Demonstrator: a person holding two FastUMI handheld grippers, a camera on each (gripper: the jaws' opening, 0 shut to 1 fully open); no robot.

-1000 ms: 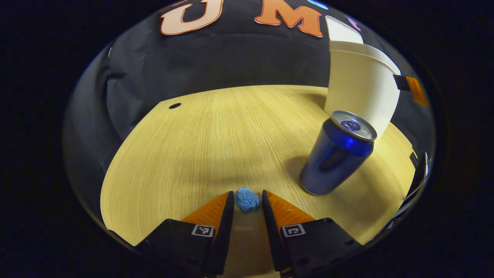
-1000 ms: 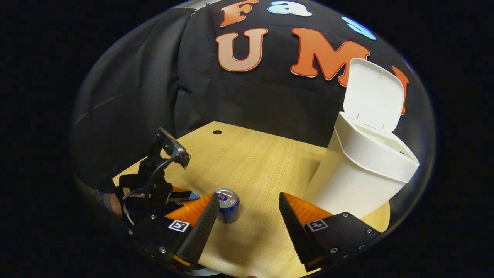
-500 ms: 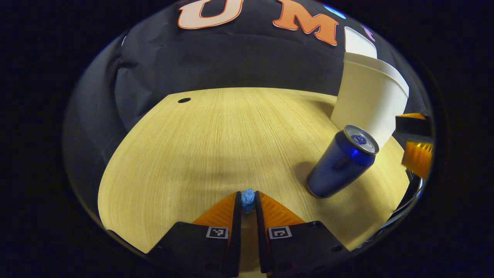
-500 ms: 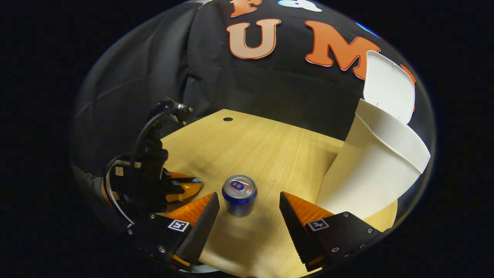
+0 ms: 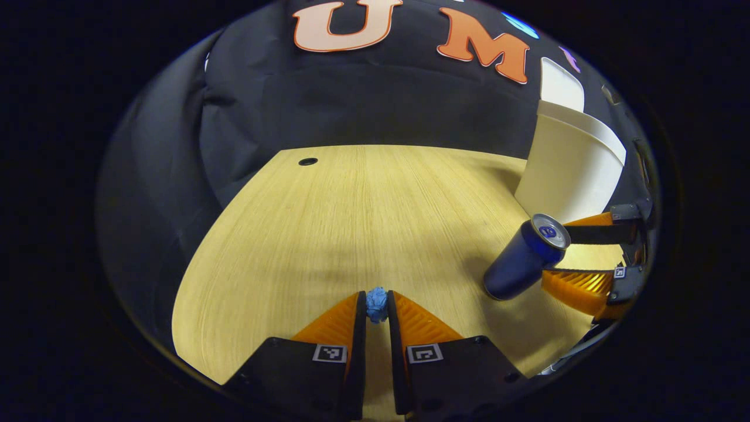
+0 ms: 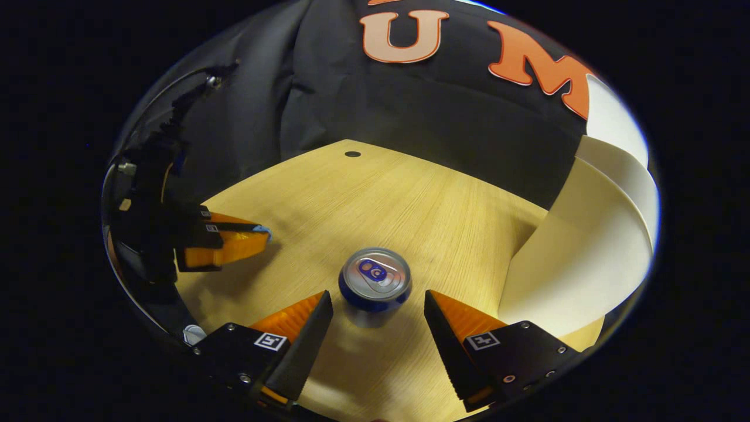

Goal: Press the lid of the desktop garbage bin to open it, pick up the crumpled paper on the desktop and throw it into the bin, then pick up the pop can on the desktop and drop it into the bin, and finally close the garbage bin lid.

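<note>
On the wooden worktop (image 5: 351,223) we see our left claw (image 5: 377,308) pinched tight on the crumpled paper (image 5: 377,304) at bottom centre. Our right claw (image 6: 378,308) gapes wide around the upright pop can (image 6: 375,280), fingers apart from it; the white bin (image 6: 592,246) stands at right, lid up.

The crumpled paper (image 5: 377,305), a small blue wad, is sitting pinched between the left tool's tips at the lower centre of the left gripper view. The pop can (image 6: 375,279), dark blue with a silver top, is standing upright on the counter at centre frame in the right gripper view. The white garbage bin (image 6: 586,258) is standing at the right edge, its lid (image 6: 612,126) raised.
</note>
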